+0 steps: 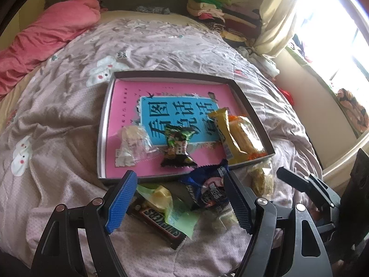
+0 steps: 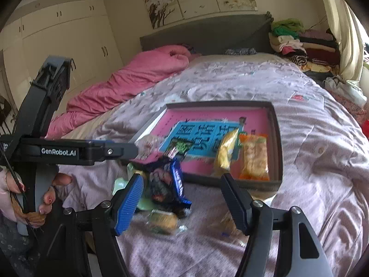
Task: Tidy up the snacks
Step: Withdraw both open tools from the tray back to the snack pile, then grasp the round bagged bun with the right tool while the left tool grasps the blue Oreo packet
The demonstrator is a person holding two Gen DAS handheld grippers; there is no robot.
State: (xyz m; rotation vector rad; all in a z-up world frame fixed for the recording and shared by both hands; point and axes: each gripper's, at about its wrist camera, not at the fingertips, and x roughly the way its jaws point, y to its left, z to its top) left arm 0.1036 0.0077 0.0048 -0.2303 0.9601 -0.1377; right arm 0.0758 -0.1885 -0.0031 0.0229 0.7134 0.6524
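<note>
Crinkly foil and clear-film snack packets (image 1: 177,149) in a shallow rectangular tray (image 1: 105,124); more loose on the bed's quilted cover (image 1: 57,115). Left gripper (image 1: 180,203) and right gripper (image 2: 182,204) fingers spread, pinching nothing.

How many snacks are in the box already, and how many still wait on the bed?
Four snacks already lie in the box: a clear pack, a green candy, a yellow bar and an orange-edged pack. Nothing is in hand: the left tool and right tool are both open. Left on the bedcover: a Snickers bar, a blue pack, a pale green sweet and a few more.
</note>
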